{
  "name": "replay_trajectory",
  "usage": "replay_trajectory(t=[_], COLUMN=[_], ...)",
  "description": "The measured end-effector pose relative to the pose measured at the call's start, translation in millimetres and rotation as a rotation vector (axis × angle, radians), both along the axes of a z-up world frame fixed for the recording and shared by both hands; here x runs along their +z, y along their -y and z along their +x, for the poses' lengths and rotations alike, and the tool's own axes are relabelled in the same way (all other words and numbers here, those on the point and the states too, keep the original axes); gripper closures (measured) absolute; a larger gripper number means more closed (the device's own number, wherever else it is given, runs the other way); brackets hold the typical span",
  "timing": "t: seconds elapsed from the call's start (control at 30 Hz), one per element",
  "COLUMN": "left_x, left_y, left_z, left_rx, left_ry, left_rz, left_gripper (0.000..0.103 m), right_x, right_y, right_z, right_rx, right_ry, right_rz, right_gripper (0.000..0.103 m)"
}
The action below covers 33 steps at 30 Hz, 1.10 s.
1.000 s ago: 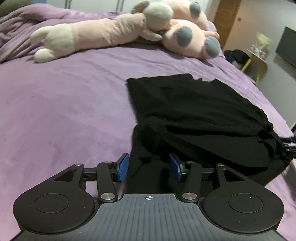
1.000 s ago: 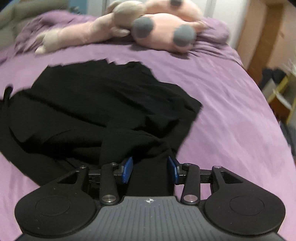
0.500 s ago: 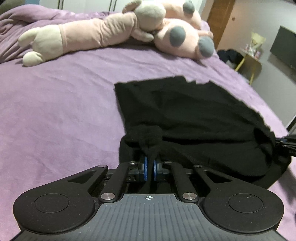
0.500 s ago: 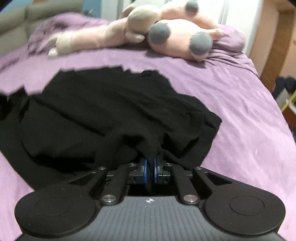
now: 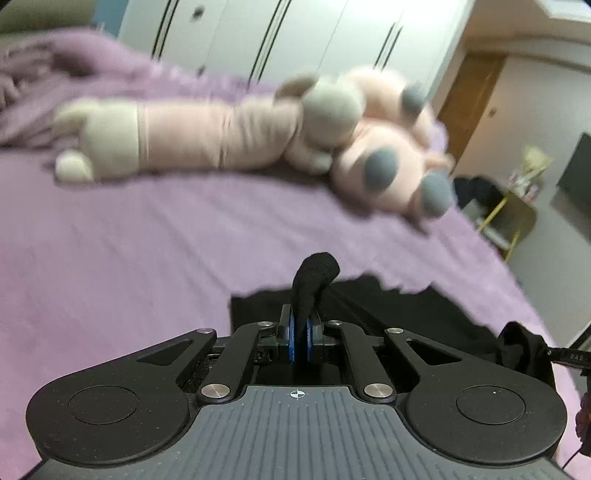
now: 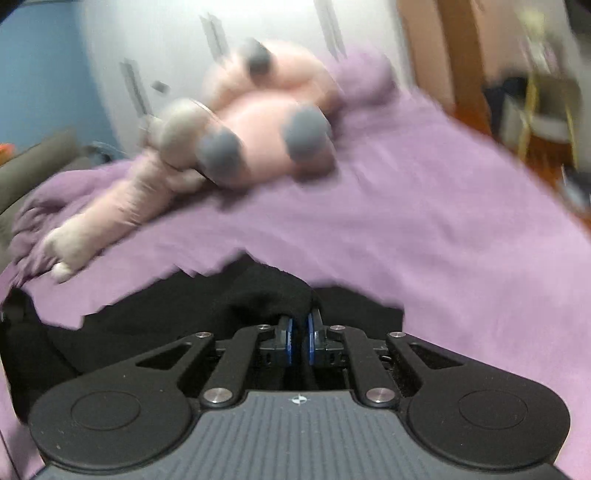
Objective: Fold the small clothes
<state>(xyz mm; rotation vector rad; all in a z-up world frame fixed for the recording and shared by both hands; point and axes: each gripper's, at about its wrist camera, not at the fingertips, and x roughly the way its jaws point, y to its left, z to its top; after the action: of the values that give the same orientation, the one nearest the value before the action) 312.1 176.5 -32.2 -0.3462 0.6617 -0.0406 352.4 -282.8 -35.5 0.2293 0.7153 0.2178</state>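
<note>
A purple bedspread (image 5: 122, 258) fills most of what I see, with a white wardrobe (image 5: 295, 33) behind it at the far side. On the far part of the bed lies a long pink plush toy (image 5: 221, 136) against a rounder pink plush with grey spots (image 5: 388, 173).

Only my left camera shows the wooden door (image 5: 469, 99), a yellow-framed side table (image 5: 513, 218) far right, and my right gripper's tip (image 5: 565, 356) at the right edge with cloth bunched on it. Only my right camera, badly blurred, shows a blue wall (image 6: 44, 74) far left.

The black garment (image 5: 388, 310) lies on the near part of the bed, its near edge lifted between my two tools. My left gripper (image 5: 300, 332) is clamped nearly closed on a twisted tuft of it that sticks up past the blue pads (image 5: 291, 338). My right gripper (image 6: 299, 338) is likewise pinched tight on a fold of the same black fabric.
</note>
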Motion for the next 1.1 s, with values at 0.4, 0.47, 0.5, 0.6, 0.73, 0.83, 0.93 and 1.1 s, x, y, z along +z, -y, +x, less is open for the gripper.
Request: replay_trajectory(t=[0.4, 0.47, 0.5, 0.6, 0.73, 0.83, 0.93, 1.1], left_x=[-59.7, -58.4, -56.5, -40.3, -6.6, 16.3, 24.2, 1.7], left_y=[9.8, 11.6, 12.3, 9.7, 7.4, 9.7, 12.8, 18.3], left_z=[23.5, 24.6, 23.4, 16.3, 11.1, 21.2, 45.1, 82.3], left_rx=[-0.046, -0.055, -0.049, -0.042, -0.029, 0.0, 0.068, 0.157], left_ry=[-0.111, -0.112, -0.106, -0.058, 0.036, 0.104, 0.127, 0.006], left_rz=[0.053, 0.077, 0.091, 0.094, 0.099, 0.112, 0.112, 0.095], left_gripper=[0.085, 0.096, 0.096, 0.096, 0.096, 0.096, 0.096, 0.072], right_x=[-31.6, -26.5, -24.2, -14.4, 6.2, 19.7, 26.3, 17.1], right_y=[-31.0, -33.2, -34.3, -31.3, -18.7, -18.8, -22.1, -24.9], right_z=[27.9, 25.0, 22.0, 12.7, 6.8, 15.9, 39.3, 78.9], right_rx=[0.086, 0.092, 0.094, 0.074, 0.034, 0.0, -0.061, -0.169], right_ry=[0.02, 0.045, 0.061, 0.112, 0.173, 0.21, 0.206, 0.155], right_rz=[-0.163, -0.177, -0.176, -0.155, -0.072, -0.057, -0.051, -0.051], right_gripper=[0.08, 0.093, 0.094, 0.094, 0.095, 0.095, 0.095, 0.088])
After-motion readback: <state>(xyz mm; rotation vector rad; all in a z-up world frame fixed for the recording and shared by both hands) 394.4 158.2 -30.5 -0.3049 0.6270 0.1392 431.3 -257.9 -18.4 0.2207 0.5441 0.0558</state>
